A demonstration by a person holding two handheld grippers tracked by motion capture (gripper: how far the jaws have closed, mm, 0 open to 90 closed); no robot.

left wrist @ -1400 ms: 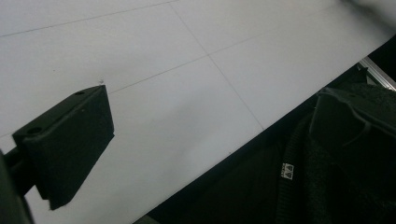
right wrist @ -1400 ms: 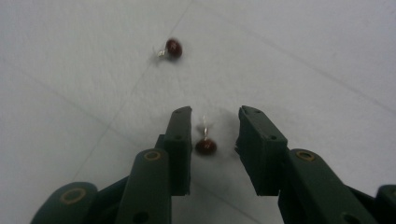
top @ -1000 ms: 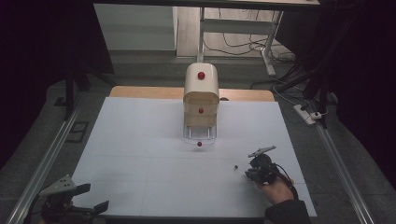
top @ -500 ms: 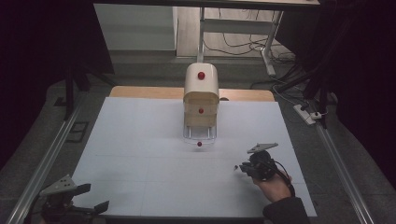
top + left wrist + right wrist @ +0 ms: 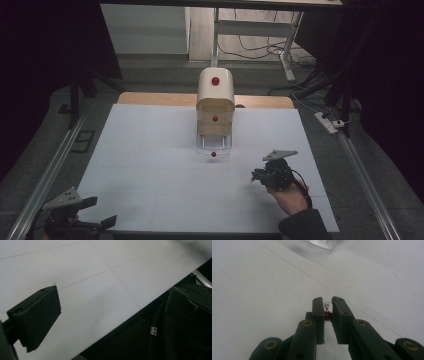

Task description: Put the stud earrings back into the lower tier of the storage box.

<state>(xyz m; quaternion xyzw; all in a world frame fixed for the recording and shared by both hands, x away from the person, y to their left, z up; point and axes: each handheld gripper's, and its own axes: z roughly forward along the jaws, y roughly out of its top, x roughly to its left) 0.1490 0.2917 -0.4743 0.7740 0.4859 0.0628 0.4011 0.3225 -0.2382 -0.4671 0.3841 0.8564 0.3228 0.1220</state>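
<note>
Pinching a tiny earring [image 5: 327, 312] between its matte black jaws, the right gripper [image 5: 261, 175] sits at the lower right of the high view, low over the white worktop [image 5: 150, 165]. The earring shows a clear glassy bead above a dark red one, held near the jaw tips in the right gripper view. Smooth white sheet with faint straight seams spreads all around, leaving wide open room toward the cream, round-topped drawer box [image 5: 215, 102] with red knobs in the upper middle; its clear bottom drawer [image 5: 214, 145] stands pulled out. The left gripper [image 5: 75, 222] rests at the lower left edge of the worktop, jaws spread, one flat rubbery pad [image 5: 37, 315] visible. Compared with half a second ago, the right gripper has shifted slightly leftward and nearer the drawer.
</note>
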